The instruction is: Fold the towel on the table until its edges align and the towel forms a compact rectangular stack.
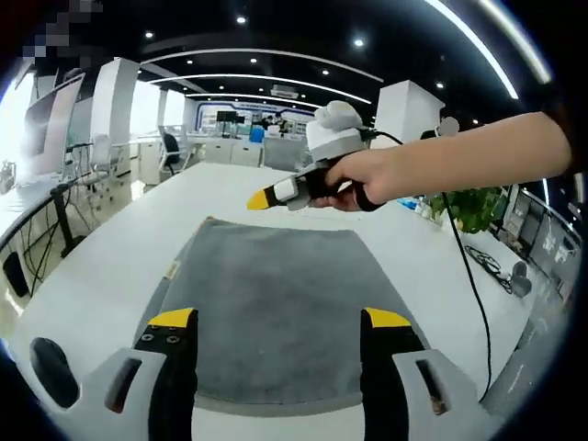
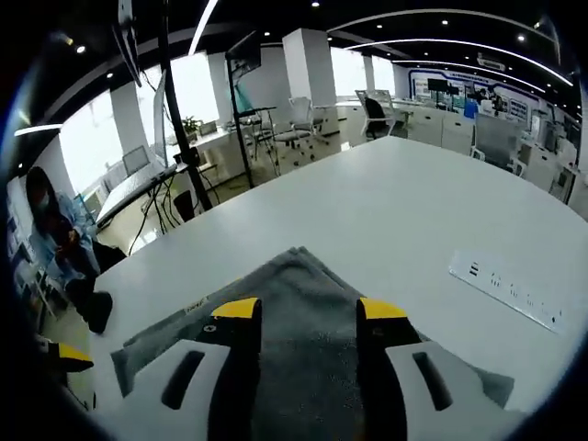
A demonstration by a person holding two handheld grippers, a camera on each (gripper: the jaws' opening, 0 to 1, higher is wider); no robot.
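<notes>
A grey towel [image 1: 276, 294] lies spread flat on the white table [image 1: 110, 276], with a small label on its left edge. My left gripper [image 1: 278, 322] hovers open over the towel's near edge, nothing between its jaws. My right gripper [image 1: 285, 191], held in a person's hand, comes in from the right and hangs above the towel's far edge. In the right gripper view, that gripper [image 2: 308, 312] stands open above the towel [image 2: 303, 367], close to a corner. It holds nothing. A yellow tip of the left gripper [image 2: 69, 356] shows at the far left.
A white power strip [image 2: 505, 289] lies on the table beyond the towel. A black cable [image 1: 473, 285] runs along the table's right side. A person sits at a desk [image 2: 50, 230] off the table's edge. Bare tabletop [image 2: 395, 202] stretches past the towel.
</notes>
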